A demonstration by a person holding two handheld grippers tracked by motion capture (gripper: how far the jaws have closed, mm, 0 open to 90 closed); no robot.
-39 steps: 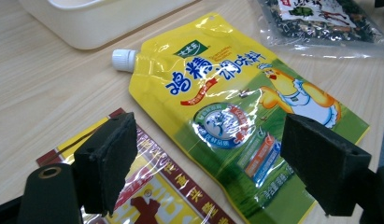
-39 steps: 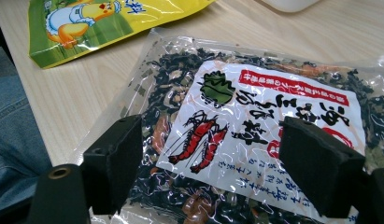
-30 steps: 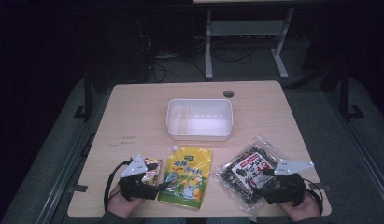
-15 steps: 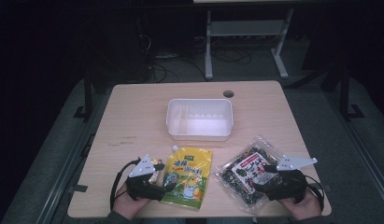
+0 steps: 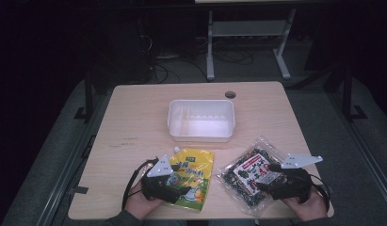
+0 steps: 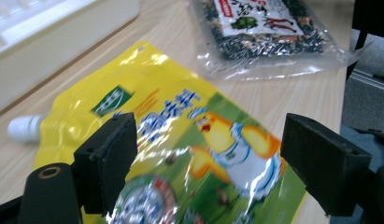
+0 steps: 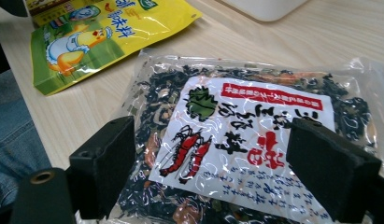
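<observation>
Approach step: left gripper point(image 5: 174, 186) fingers apart over yellow pouch point(image 5: 193, 176), right gripper point(image 5: 271, 181) fingers apart over seaweed bag point(image 5: 250, 174), both at counter's near edge. Next, likely: lower, clamp, lift toward white bin point(image 5: 201, 120).

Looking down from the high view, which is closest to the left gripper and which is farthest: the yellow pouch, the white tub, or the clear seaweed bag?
From the left gripper:
1. Yellow pouch, directly under its jaws.
2. Clear seaweed bag, to its right.
3. White tub, farther back at the table's middle.
</observation>
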